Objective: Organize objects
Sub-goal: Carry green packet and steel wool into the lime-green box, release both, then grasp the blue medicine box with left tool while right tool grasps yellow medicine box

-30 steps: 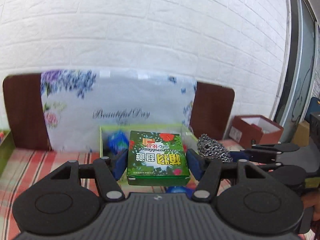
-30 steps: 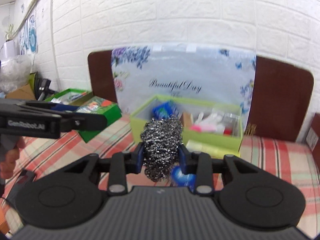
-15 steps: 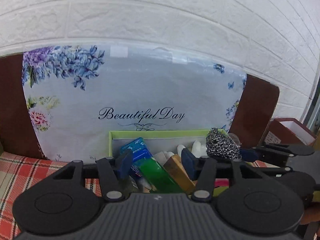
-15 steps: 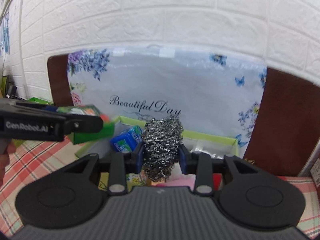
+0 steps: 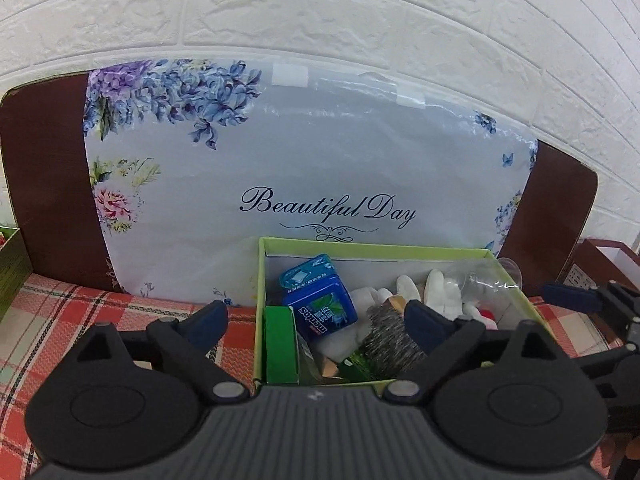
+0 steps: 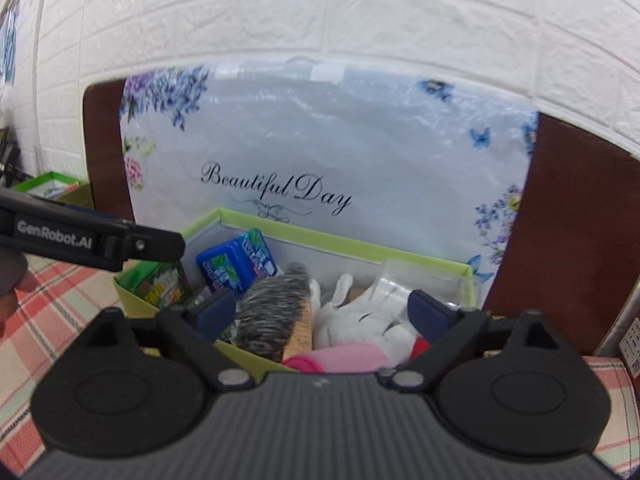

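Note:
A light-green storage box (image 5: 360, 246) (image 6: 320, 236) sits on the plaid cloth just ahead of both grippers. My left gripper (image 5: 316, 320) hovers over it with its jaws opening. The green carton (image 5: 280, 344) (image 6: 164, 284) stands free against the box's left wall, and no pad touches it. My right gripper (image 6: 322, 312) is over the box too, jaws opening. The steel-wool scourer (image 6: 276, 316) (image 5: 392, 340), blurred, lies loose inside beside its left finger. A blue mint tin (image 5: 320, 308) and a white plush toy (image 6: 360, 316) also lie in the box.
A floral "Beautiful Day" bag (image 5: 320, 160) leans on a brown board (image 5: 44, 184) against the white brick wall, right behind the box. Red plaid cloth (image 5: 60, 320) covers the surface. Another green box (image 6: 48, 184) stands far left and a brown carton (image 5: 600, 256) at right.
Both grippers moved forward over the storage box and opened. The green carton left the left jaws and the steel wool left the right jaws, and both now sit inside the box.

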`<state>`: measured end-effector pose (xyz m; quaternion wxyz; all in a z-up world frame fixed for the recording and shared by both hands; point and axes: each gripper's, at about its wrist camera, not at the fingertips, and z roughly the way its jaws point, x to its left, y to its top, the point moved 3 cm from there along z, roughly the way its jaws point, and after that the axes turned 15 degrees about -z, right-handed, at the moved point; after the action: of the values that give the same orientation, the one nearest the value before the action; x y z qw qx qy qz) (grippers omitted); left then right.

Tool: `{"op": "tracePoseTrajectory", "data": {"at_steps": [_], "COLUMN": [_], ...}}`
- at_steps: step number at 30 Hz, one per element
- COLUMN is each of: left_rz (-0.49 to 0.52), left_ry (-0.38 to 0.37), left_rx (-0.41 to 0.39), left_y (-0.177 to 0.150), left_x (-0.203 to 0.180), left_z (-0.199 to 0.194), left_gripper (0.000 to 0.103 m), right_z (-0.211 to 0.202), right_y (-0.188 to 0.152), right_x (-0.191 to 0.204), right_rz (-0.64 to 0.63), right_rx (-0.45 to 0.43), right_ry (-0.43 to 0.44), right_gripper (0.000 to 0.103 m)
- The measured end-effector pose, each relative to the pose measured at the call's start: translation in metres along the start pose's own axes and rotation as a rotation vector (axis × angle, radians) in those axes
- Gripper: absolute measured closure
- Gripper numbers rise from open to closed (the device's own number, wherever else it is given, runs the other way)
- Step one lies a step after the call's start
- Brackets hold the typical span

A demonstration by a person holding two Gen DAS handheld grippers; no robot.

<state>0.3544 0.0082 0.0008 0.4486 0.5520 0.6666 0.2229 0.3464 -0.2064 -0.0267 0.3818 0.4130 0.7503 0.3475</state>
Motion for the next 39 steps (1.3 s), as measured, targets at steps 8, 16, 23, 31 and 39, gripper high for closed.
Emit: {"op": "tracePoseTrajectory", "data": {"at_steps": [8, 16, 23, 31, 39], "left_rz": [0.112, 0.064, -0.001, -0.035, -0.05], "left_ry": [0.023, 0.053, 0.05, 0.048, 0.081], "left_rx": [-0.074, -0.033, -0.004, 0.051, 0.099], "left_y": [-0.012, -0.048, -0.083, -0.129, -0.146], "left_x": [-0.026, -0.029, -0.027, -0.012, 0.004], "left_z": [-0.062, -0.113, -0.139, -0.146, -0.13], "left_gripper": [0.0, 0.0, 0.0, 0.0, 0.0], "right_z": [-0.072, -0.137, -0.163, -0.144, -0.08], "right_y": [-0.004, -0.033, -0.066, -0.119, -0.134], "right_x": [-0.002, 0.017, 0.031, 0.049, 0.043], "right_rz": [0.046, 0.027, 0.071, 0.085, 0.091], "right_rx": [-0.078, -0.069, -0.031, 0.066, 0.147], "right_ry": [0.012, 0.015, 0.027, 0.077, 0.118], "right_gripper": [0.0, 0.0, 0.0, 0.0, 0.0]}}
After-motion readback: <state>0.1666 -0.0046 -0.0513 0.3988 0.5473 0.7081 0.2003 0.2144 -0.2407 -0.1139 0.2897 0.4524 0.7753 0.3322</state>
